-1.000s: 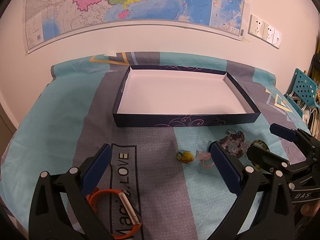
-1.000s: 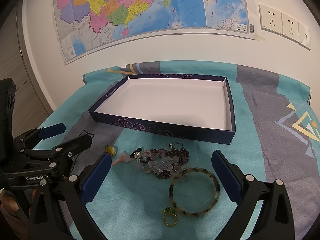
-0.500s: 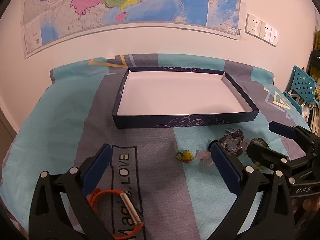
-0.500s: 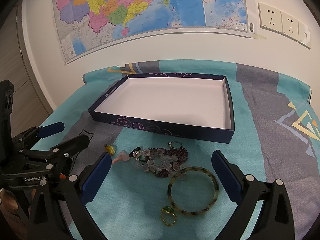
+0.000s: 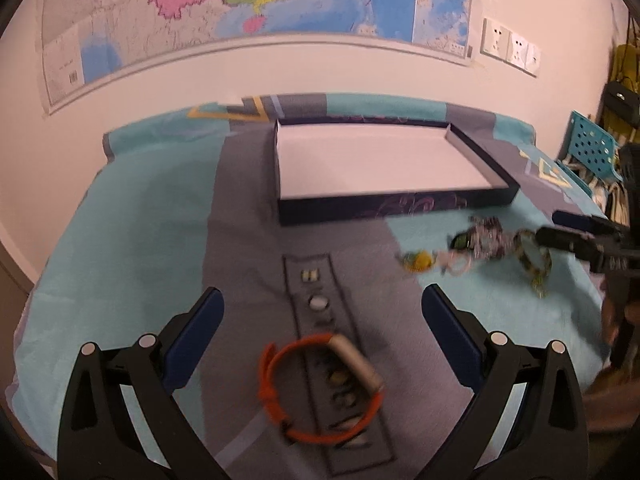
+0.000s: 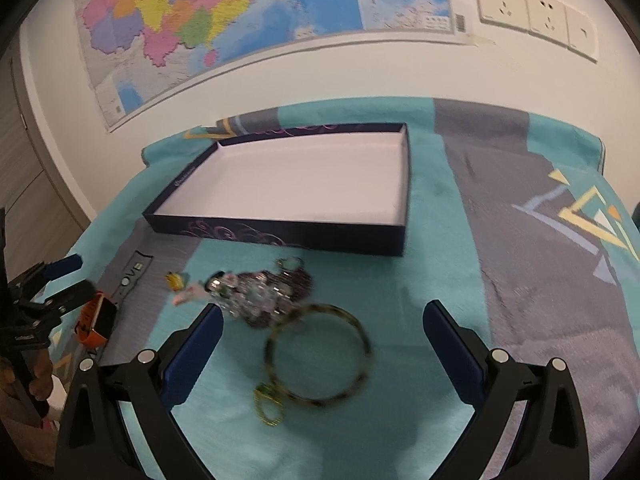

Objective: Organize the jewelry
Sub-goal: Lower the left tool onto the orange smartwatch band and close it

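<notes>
Left gripper (image 5: 322, 320): jaws spread wide, holding nothing; the orange bracelet (image 5: 318, 388) lies on the cloth between its fingers, low centre of the left view.
Right gripper (image 6: 320, 340): also wide apart and empty; the mottled bangle (image 6: 320, 354) lies between its fingers, lower centre of the right view.
Box (image 6: 276, 236): dark, shallow, white inside, nothing in it; it sits mid-frame in both views, beyond all the jewelry.
Bead tangle (image 6: 264, 292): dark and clear beads heaped just above the bangle, seemingly touching its upper rim.
Green ring (image 6: 270, 402): at the bangle's lower-left rim, touching or overlapping it.
Yellow charm (image 6: 175, 279) and pink piece (image 6: 188, 294): small, left of the tangle.
Risk, bangle: a smooth round rim may slide out of the pads if pinched off-centre, and lifting it may drag the ring or snag beads.
Risk, bracelet: its thin band stands partly on edge and may flatten or roll away as the pads come together.
Risk, cloth: fingers pressed low could catch the soft teal cover (image 6: 400, 420).
Hard to make out: both views are motion-blurred; bead strands cannot be counted, and the cloth's lettering is smeared.
Cut off: the right gripper shows only at the right edge of the left view.
</notes>
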{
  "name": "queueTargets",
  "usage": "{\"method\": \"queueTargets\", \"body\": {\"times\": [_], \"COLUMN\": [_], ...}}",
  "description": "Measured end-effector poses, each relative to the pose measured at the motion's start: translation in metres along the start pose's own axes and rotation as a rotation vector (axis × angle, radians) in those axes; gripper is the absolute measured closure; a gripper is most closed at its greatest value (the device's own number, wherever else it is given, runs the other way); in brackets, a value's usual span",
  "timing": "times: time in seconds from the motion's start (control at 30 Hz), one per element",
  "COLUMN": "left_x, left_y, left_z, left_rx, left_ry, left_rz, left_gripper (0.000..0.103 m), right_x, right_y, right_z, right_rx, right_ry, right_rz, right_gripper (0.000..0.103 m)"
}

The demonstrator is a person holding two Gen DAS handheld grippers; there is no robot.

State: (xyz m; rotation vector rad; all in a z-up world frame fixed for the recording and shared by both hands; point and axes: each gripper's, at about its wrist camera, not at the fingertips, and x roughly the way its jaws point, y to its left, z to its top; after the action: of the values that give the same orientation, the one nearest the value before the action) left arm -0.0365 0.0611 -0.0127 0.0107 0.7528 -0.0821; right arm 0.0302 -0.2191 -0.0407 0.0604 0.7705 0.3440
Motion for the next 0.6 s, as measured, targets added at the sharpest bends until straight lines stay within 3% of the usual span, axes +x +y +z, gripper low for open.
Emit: {"method": "queueTargets", "body": {"times": [0.1, 0.23, 0.4, 0.6], "left_x": [-0.003, -0.006, -0.018, -0.009], "left_y": [0.008, 0.019, 0.034, 0.027], "left_z": [-0.01, -0.02, -0.023, -0.031], "left_rx": [0.016, 0.01, -0.018, 0.065], "left_ry": [0.021, 0.052, 0.048, 0.103], "left_rz": [-0.022, -0.055, -0.102, -0.084], "left_gripper": [0.008, 0.025, 0.037, 0.053], "right_x": [0.001, 0.003, 0.005, 0.008], "right_y": [-0.006, -0.007, -0.001, 0.002], "right_z": [-0.003, -0.005, -0.005, -0.005], "right_rx": [0.011, 0.013, -0.001, -0.003], "right_ry": [0.016, 0.025, 0.031, 0.036], "right_rz": [0.004, 0.009, 0.02, 0.028], "right_gripper": [0.006, 0.006, 0.006, 0.006]}}
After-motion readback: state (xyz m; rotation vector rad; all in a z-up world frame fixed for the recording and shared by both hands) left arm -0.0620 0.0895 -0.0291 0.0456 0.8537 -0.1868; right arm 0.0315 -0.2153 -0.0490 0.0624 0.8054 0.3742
